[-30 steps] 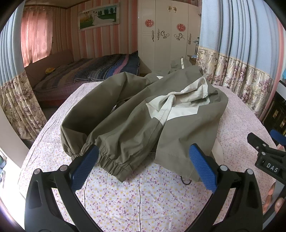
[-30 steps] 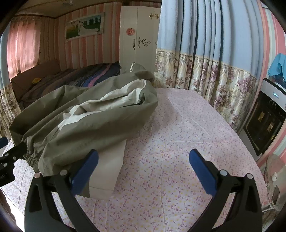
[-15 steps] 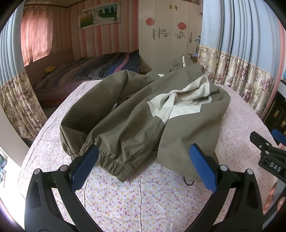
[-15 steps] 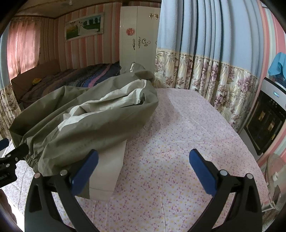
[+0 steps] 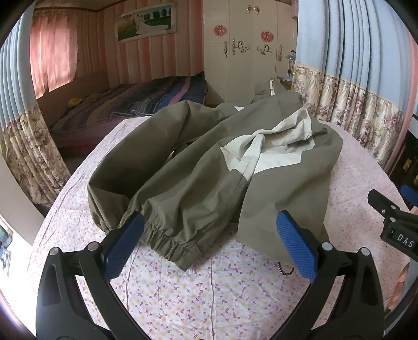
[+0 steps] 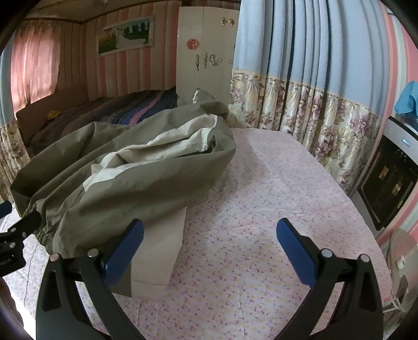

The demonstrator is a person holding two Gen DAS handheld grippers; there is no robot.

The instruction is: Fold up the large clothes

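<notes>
Home bedroom, I'm at a table with a floral tablecloth [image 5: 198, 295]. Bed [image 5: 135, 104] with striped blanket at 11 o'clock, white wardrobe [image 5: 248, 49] with red paper cutouts at 12, framed wedding photo [image 5: 145, 22] on pink-striped wall beside it. Blue floral curtains [image 6: 300, 86] at 1–2 o'clock, oven-type appliance [image 6: 386, 183] at 3, fan [image 6: 402, 264] below it.

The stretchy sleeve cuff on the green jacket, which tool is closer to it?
Left. The left tool hangs open just in front of the sleeve cuff. The right tool is open too, off to the cuff's right, near the jacket's pale hem.
</notes>
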